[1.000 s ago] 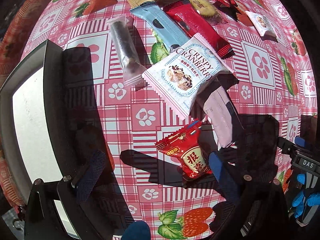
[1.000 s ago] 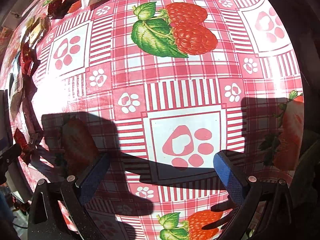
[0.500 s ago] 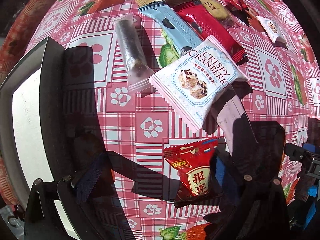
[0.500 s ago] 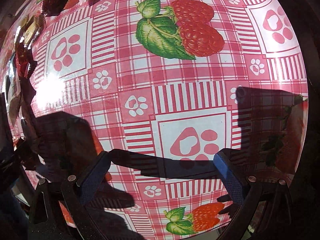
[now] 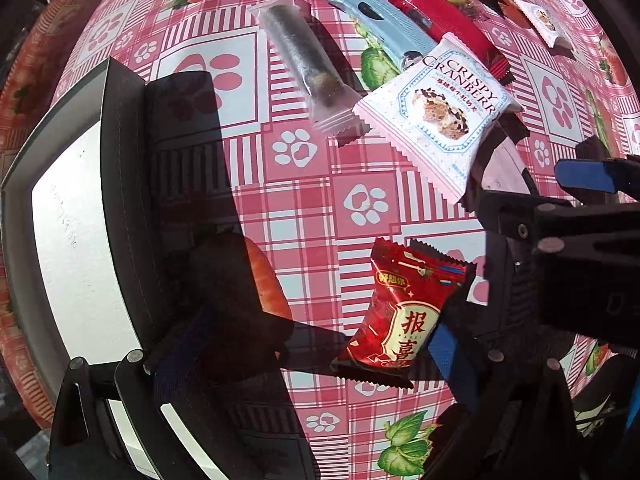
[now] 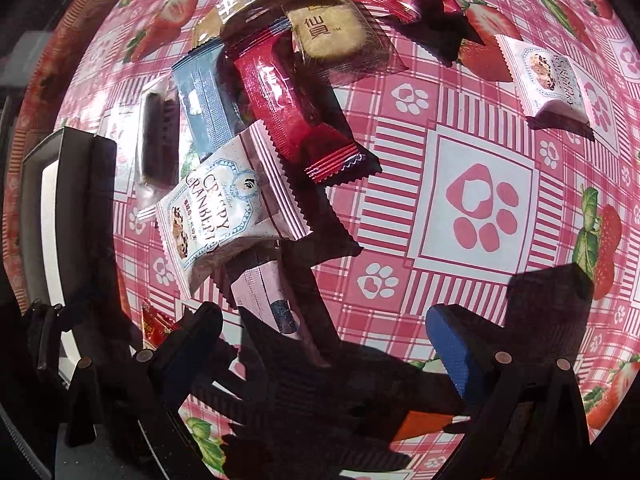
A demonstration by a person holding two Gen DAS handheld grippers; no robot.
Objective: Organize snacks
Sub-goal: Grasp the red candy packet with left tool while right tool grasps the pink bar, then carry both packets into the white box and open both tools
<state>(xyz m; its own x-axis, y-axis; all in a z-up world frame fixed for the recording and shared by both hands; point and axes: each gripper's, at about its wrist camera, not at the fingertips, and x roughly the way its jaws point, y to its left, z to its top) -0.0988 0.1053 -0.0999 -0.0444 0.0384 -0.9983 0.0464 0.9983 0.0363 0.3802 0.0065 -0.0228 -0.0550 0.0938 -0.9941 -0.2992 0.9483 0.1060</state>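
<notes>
A small red snack packet with gold Chinese characters (image 5: 404,312) lies on the strawberry tablecloth, just inside my left gripper's right fingertip (image 5: 444,352). My left gripper (image 5: 316,340) is open around it, not closed. A dark tray with a white floor (image 5: 80,240) sits to its left. A white Crispy Cranberry pack (image 5: 436,108) tops a pile of snacks beyond. My right gripper (image 6: 320,344) is open and empty; a pale pink packet (image 6: 272,300) lies between its fingers, below the cranberry pack (image 6: 224,212). The right gripper also shows in the left wrist view (image 5: 568,216).
The pile holds a clear stick pack (image 5: 304,64), a light blue bar (image 6: 204,100), a red bar (image 6: 292,108) and a gold cracker pack (image 6: 332,32). A second small cranberry pack (image 6: 552,76) lies at the far right. The tray's edge (image 6: 48,208) is at the left.
My left gripper has closed in on the red packet, which now lies by its right finger. My right gripper has swung left from bare tablecloth to face the snack pile and entered the left view.
</notes>
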